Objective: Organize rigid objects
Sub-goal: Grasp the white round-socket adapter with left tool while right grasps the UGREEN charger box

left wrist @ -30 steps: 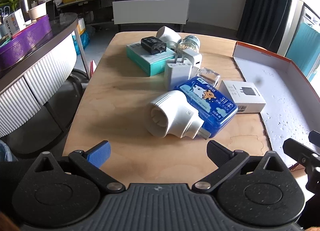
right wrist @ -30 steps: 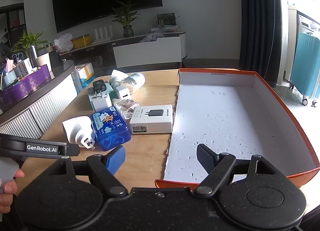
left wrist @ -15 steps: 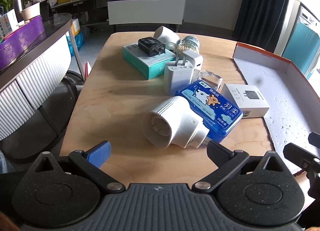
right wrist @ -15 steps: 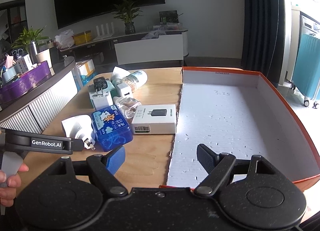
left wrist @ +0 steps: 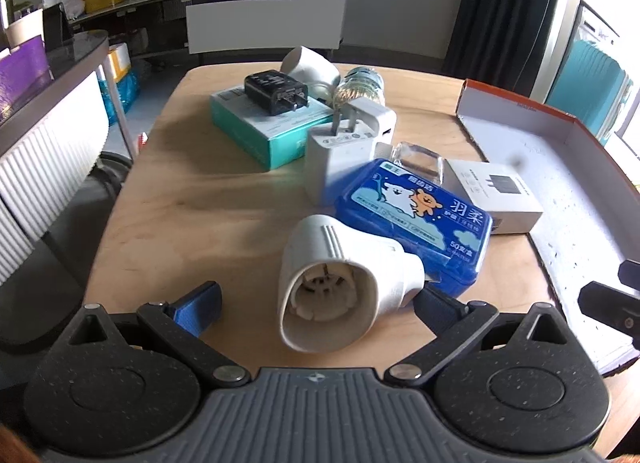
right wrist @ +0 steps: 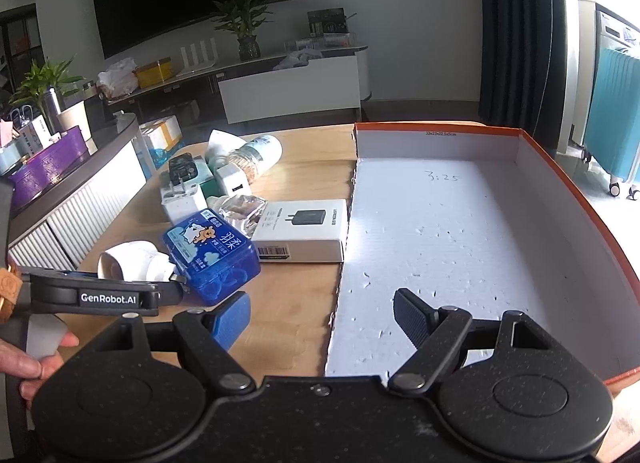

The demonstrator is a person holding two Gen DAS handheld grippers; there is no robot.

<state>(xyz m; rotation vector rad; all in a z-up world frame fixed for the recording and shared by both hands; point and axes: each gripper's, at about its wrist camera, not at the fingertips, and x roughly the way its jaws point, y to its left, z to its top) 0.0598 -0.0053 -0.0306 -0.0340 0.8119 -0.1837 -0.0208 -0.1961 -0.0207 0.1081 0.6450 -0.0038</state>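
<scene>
The white adapter [left wrist: 344, 283] is a smooth plastic piece, a round ribbed barrel with an open socket mouth facing the left camera and a narrower plug end behind. It lies on its side on the pale wooden table [left wrist: 208, 199], its plug end against the glossy blue case [left wrist: 416, 223], a rounded plastic box printed with cartoon bears.

Behind the adapter stands a white cube charger [left wrist: 340, 159], prongs up, and past that a teal carton [left wrist: 264, 127] with a black charger [left wrist: 276, 93] on top. Right of the blue case, beyond it from the adapter, lies a flat white cardboard box [left wrist: 496, 195], and further right the shallow orange-rimmed tray [right wrist: 576, 199] with a pitted white foam floor.

The left gripper [left wrist: 316, 301] sits low over the table, level, its jaws spread wide with the adapter's mouth between them. The right finger [left wrist: 436, 307] looks to be touching or just beside the plug end; the blue-padded left one stands apart.

The right gripper [right wrist: 320, 315] hovers over the tray's near left edge, well right of the adapter, jaws apart and empty. A hand [right wrist: 28, 359] holds the left tool's grip.
</scene>
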